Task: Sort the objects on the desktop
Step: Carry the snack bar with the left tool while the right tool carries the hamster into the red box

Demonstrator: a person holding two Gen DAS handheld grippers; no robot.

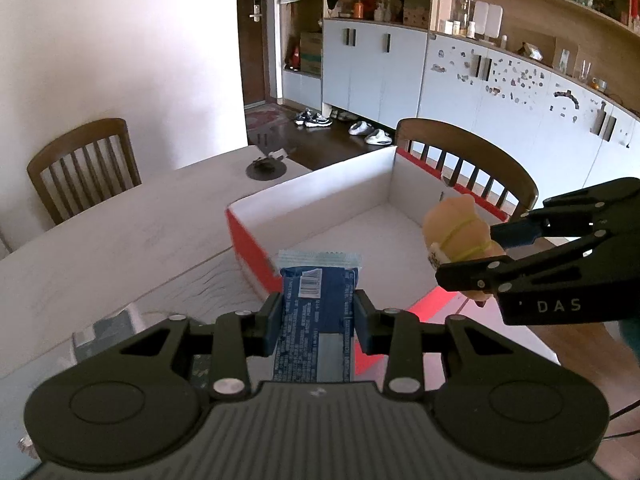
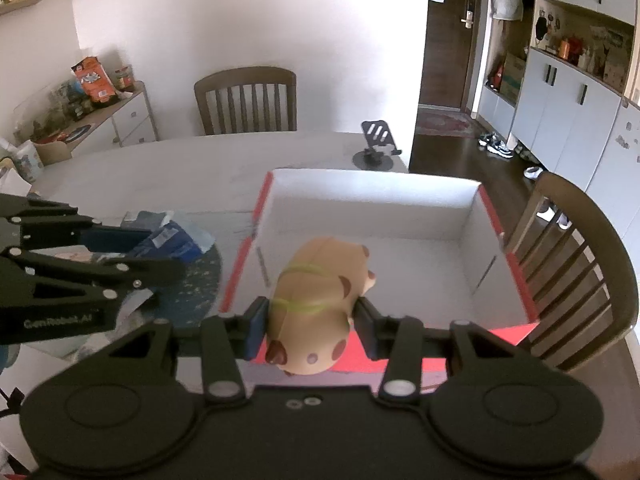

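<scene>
So the desk (image 1: 100,232) takes up most of the left and middle of both views, pale wood grain, with a wooden chair (image 2: 246,98) tucked behind it at the upper middle of the right wrist view and another chair (image 1: 468,160) at the right of the left wrist view. Next biggest is the box (image 2: 376,192), white inside and red outside, sitting open on the desk in the middle of both frames, and its floor looks bare from what I can see.

Over the near red edge of that box, the right gripper (image 2: 310,320) is clamped on a tan plush toy (image 2: 320,292) with brown spots and a couple of yellow-green bands around it. The left wrist view has the same toy at middle right, held up above the box's right side.

The left gripper (image 1: 318,316) is closed on a blue snack packet (image 1: 316,300) with a barcode and a pale crimped end, sitting lower middle of the frame right by the box's near left corner.

A black phone stand (image 2: 376,148) sits on the desk behind the box, upper middle.
</scene>
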